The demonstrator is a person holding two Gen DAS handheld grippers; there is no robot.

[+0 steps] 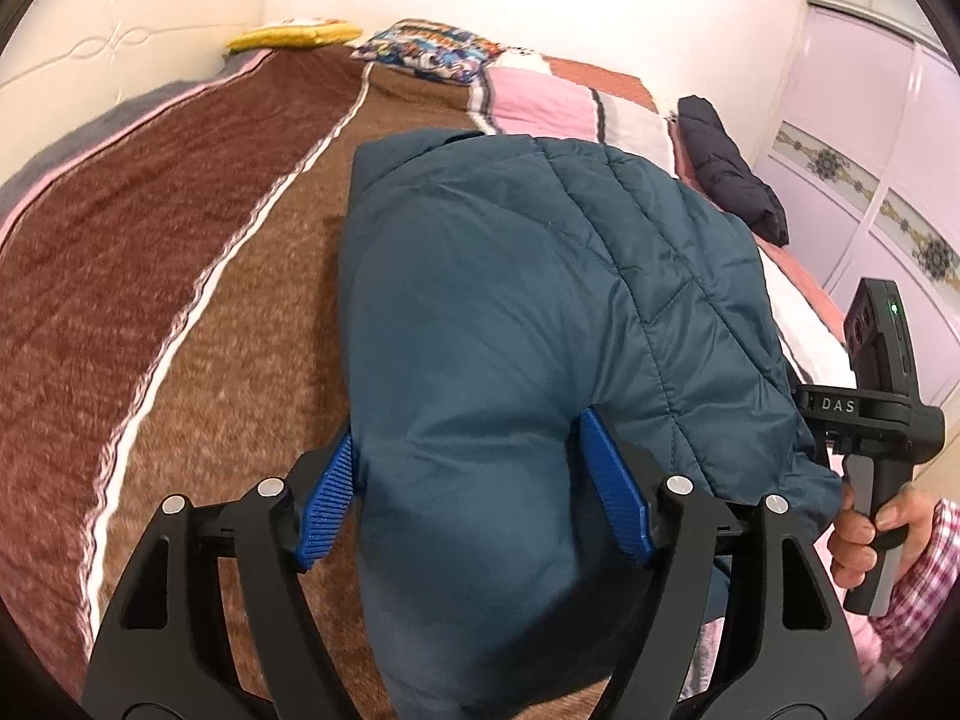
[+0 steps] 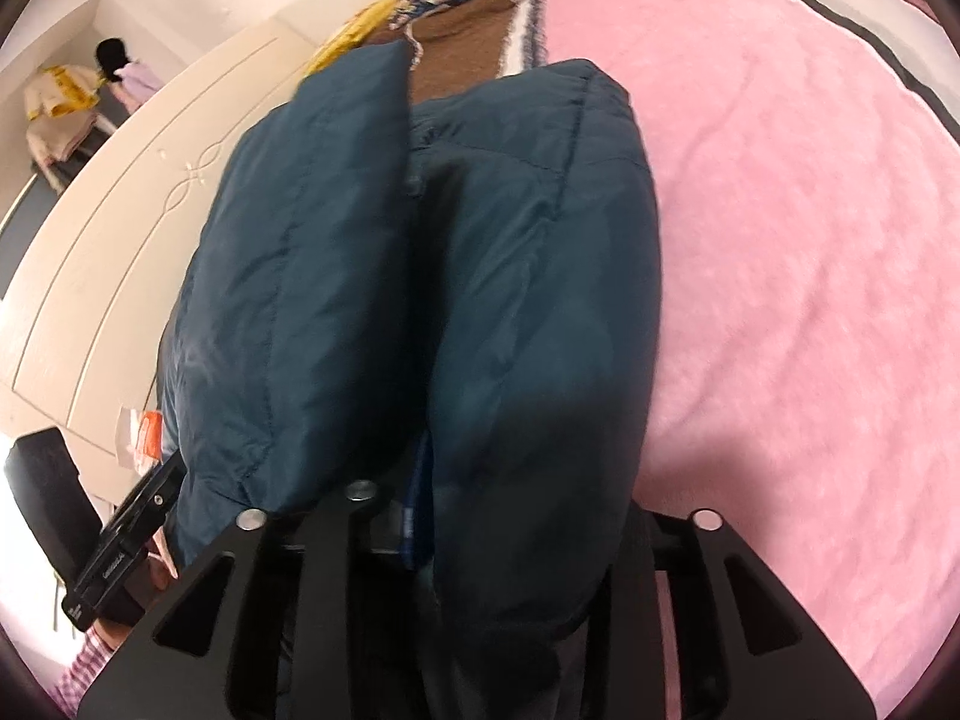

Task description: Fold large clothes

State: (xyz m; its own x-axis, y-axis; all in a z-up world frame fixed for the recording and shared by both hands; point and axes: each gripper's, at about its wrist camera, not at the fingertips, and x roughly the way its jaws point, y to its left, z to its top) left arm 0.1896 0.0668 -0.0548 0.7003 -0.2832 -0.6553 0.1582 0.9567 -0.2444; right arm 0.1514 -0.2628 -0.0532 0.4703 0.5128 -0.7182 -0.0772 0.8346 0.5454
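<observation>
A puffy teal quilted jacket (image 1: 510,276) lies folded on the bed. My left gripper (image 1: 468,480) straddles a thick fold at its near end; both blue pads (image 1: 327,498) touch the fabric, which fills the gap between them. In the right wrist view the jacket (image 2: 372,276) drapes in two thick rolls over my right gripper (image 2: 420,504) and hides its fingers, with only a sliver of blue pad showing. A hand (image 1: 864,528) holds that gripper's handle at the jacket's right edge.
A brown striped blanket (image 1: 180,276) covers the bed's left side and a pink one (image 2: 780,276) the right. A dark folded garment (image 1: 732,174), a patterned pillow (image 1: 432,51) and a yellow cushion (image 1: 294,36) lie at the far end. A white headboard (image 2: 120,240) borders the bed.
</observation>
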